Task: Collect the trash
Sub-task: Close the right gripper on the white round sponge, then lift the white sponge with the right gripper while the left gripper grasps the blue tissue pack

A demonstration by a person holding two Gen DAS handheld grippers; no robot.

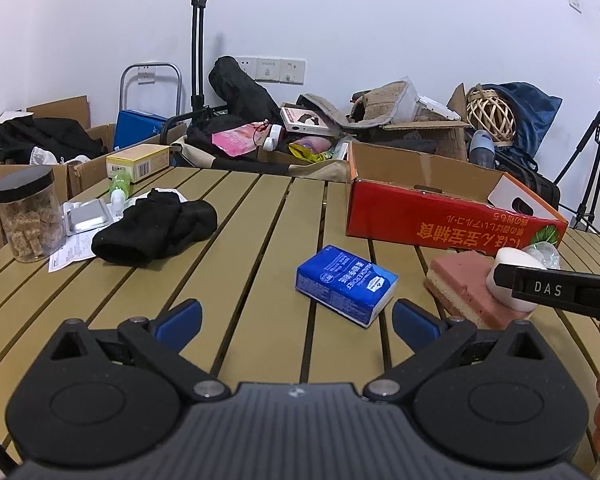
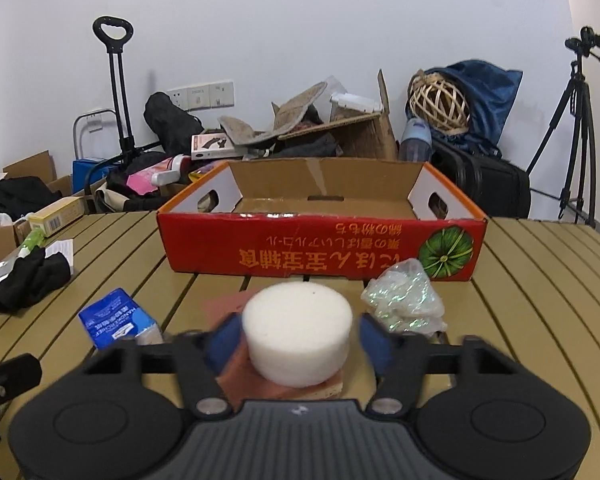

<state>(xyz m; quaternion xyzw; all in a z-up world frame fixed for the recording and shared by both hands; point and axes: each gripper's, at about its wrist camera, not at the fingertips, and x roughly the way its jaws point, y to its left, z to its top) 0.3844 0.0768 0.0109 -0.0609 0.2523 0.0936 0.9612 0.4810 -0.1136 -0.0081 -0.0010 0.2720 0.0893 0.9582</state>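
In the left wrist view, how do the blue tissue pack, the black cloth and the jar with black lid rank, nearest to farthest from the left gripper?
1. Blue tissue pack, just ahead, slightly right.
2. Black cloth, farther, left.
3. Jar, far left edge.

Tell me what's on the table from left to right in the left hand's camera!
Jar of brown cubes → silver blister pack → black cloth → blue tissue pack → pink sponge → white foam puck, sitting on the sponge.
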